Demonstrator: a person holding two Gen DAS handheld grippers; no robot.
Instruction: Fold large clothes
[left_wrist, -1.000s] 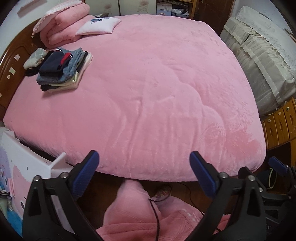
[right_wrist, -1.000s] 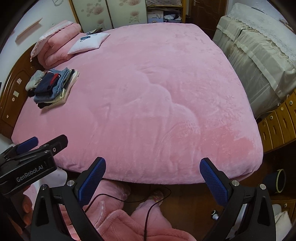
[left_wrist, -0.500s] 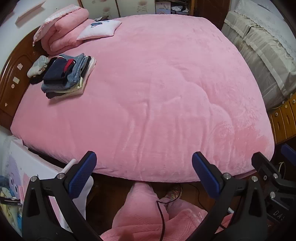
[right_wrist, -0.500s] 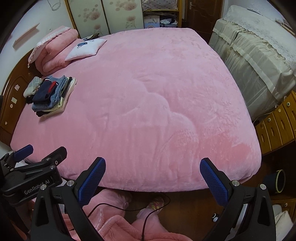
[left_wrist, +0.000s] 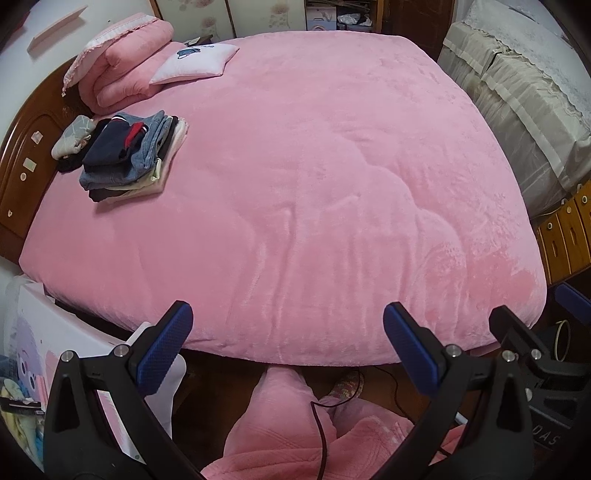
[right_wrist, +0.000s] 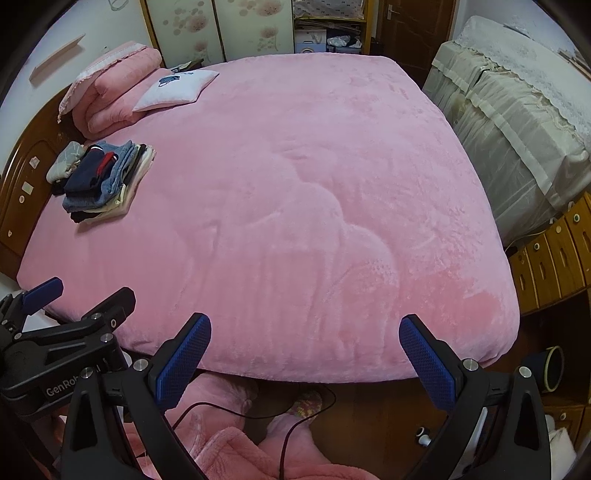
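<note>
A stack of folded clothes (left_wrist: 125, 158), dark blue, denim and cream, lies on the pink bedspread (left_wrist: 314, 184) at the far left near the headboard; it also shows in the right wrist view (right_wrist: 101, 182). My left gripper (left_wrist: 288, 343) is open and empty, held over the near edge of the bed. My right gripper (right_wrist: 304, 354) is open and empty at the same edge. The left gripper (right_wrist: 59, 332) shows at the lower left of the right wrist view. No unfolded garment lies on the bed.
A folded pink quilt (left_wrist: 122, 74) and a white cushion (left_wrist: 195, 64) sit at the head of the bed. A wooden headboard (left_wrist: 22, 162) is at left, a covered sofa (left_wrist: 517, 110) and wooden drawers (left_wrist: 565, 236) at right. The person's pink-clad legs (left_wrist: 288, 424) stand below.
Both grippers have risen and pulled back a little, so more of the room beyond the bed shows. Both stay open. Nothing on the bed has moved.
</note>
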